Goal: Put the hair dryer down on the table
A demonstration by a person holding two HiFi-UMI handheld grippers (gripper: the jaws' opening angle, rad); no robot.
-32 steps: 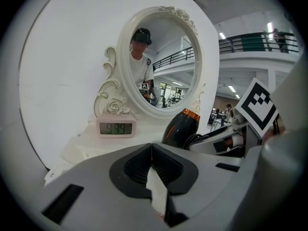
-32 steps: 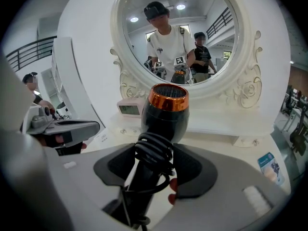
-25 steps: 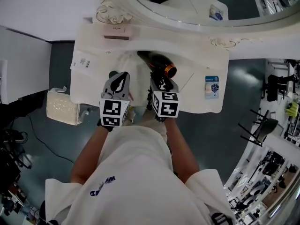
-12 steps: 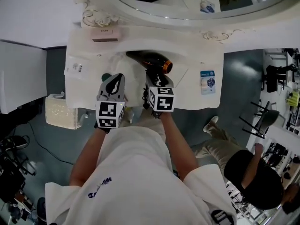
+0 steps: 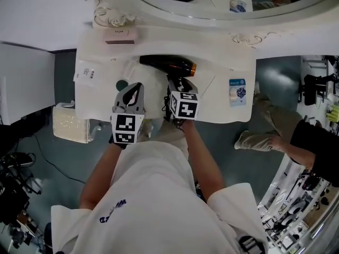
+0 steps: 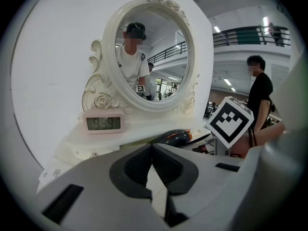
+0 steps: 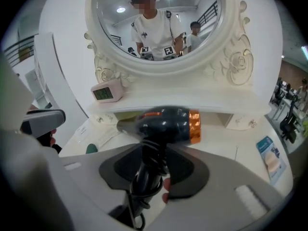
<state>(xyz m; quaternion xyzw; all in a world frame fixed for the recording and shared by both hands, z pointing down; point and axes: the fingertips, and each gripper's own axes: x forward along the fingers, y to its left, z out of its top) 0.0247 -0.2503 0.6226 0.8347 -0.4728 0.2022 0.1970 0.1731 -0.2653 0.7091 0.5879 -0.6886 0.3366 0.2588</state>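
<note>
The black hair dryer (image 5: 167,65) with an orange nozzle ring lies crosswise over the white dressing table (image 5: 222,107), nozzle to the right. Its handle and coiled cord run down between the jaws of my right gripper (image 5: 179,83). In the right gripper view the dryer (image 7: 166,121) is blurred, its handle stands in the right gripper (image 7: 154,153), and the jaws are closing on it. My left gripper (image 5: 132,89) hovers just to the left over a white cloth, shut and holding nothing. In the left gripper view that gripper (image 6: 153,148) has its tips together, with the dryer (image 6: 175,136) beyond it.
A pink digital clock (image 5: 121,35) stands at the back left under the oval mirror (image 7: 154,23). A paper card (image 5: 86,74) lies at the left edge, a small green round thing (image 5: 122,84) next to the cloth, and a blue packet (image 5: 237,91) at the right. A person (image 5: 296,142) crouches right of the table.
The hair dryer has swung round from pointing toward me to lying crosswise with its nozzle to the right. The right gripper moved slightly back. A person has come in at the right.
</note>
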